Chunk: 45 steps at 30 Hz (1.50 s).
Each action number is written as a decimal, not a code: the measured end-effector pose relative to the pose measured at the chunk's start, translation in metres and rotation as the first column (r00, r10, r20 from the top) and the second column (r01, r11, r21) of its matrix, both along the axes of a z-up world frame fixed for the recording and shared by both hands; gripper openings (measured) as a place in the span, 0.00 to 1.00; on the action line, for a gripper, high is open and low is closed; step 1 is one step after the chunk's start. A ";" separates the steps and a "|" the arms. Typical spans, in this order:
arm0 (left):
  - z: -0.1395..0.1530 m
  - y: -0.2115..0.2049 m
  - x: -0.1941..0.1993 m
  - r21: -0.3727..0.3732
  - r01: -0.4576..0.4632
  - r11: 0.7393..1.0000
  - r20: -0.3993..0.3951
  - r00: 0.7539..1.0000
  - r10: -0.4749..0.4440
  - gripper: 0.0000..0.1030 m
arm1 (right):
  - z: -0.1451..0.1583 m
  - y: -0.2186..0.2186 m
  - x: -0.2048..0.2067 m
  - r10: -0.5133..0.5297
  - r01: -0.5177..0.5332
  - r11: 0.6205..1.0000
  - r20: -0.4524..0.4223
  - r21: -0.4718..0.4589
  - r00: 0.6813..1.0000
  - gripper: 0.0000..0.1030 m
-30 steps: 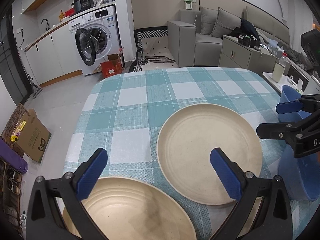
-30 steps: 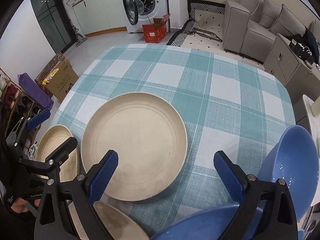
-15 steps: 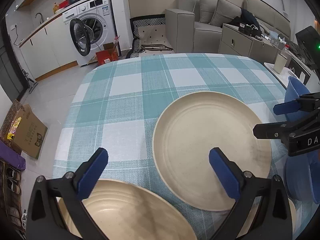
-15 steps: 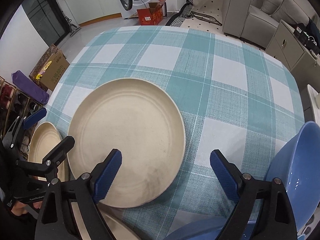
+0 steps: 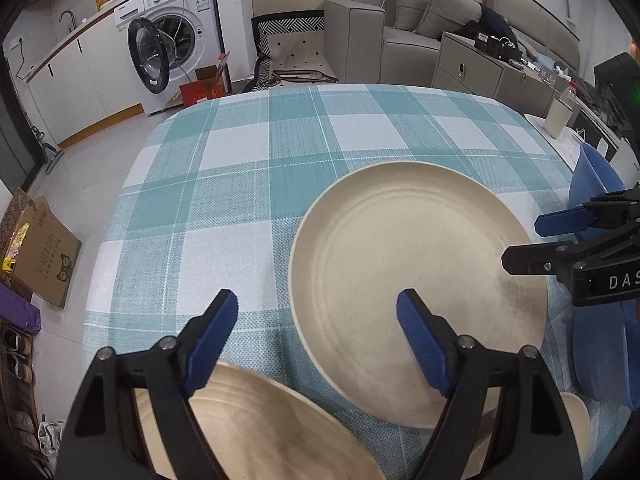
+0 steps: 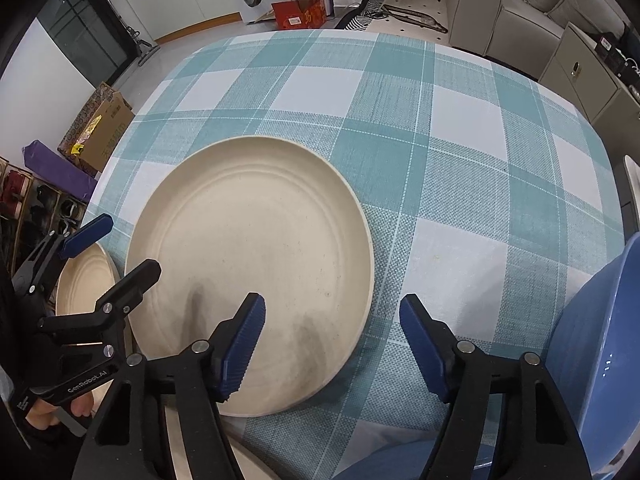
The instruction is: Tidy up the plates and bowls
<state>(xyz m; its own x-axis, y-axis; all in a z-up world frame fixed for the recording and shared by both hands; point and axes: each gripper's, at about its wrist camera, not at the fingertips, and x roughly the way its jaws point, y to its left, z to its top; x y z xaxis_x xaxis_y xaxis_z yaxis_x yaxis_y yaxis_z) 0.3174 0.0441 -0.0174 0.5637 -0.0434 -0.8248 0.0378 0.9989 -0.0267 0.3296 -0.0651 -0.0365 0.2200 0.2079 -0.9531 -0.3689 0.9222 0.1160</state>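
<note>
A large cream plate [image 5: 416, 276] lies on the checked tablecloth, also in the right wrist view [image 6: 256, 264]. A second cream plate [image 5: 256, 428] lies at the near left, under my left gripper [image 5: 316, 324], which is open and empty above the gap between the plates. My right gripper [image 6: 332, 340] is open and empty over the large plate's near right rim. A blue bowl [image 6: 600, 344] stands at its right and another blue bowl's rim [image 6: 400, 460] lies below it. A third cream dish [image 5: 576, 420] peeks out at the near edge.
The table [image 5: 280, 168] has a teal and white cloth [image 6: 440, 128]. A small white side table with a cup [image 5: 560, 120] stands past the right edge. A cardboard box [image 5: 44, 256] and shoes lie on the floor at the left.
Both grippers have moved forward and lower toward the plates, so the large plate looks bigger. Both sets of jaws have narrowed a little but remain open.
</note>
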 end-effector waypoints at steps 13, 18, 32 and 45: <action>-0.013 -0.003 0.010 -0.018 0.013 1.000 -0.064 0.998 -0.014 0.51 | -0.016 0.004 0.008 -0.002 0.001 1.000 -0.061 -0.030 0.998 0.62; -0.016 -0.004 0.010 -0.027 0.016 1.000 -0.076 0.997 -0.018 0.42 | -0.021 0.006 0.007 0.006 -0.007 1.000 -0.077 -0.014 0.997 0.57; -0.016 0.003 0.006 -0.041 -0.003 0.999 -0.072 0.997 0.000 0.28 | -0.024 0.003 0.005 -0.014 0.013 1.000 -0.059 -0.004 0.998 0.28; -0.006 0.005 0.000 -0.046 -0.011 0.999 -0.051 0.999 0.008 0.26 | -0.011 -0.006 -0.002 -0.017 0.018 1.000 -0.015 0.025 1.000 0.22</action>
<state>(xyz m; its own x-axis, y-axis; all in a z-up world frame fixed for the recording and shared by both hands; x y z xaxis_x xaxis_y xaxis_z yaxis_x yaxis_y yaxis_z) 0.3169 0.0486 -0.0230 0.5220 -0.0773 -0.8494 0.0257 0.9969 -0.0749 0.3272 -0.0711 -0.0471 0.2097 0.2281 -0.9508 -0.3509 0.9252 0.1446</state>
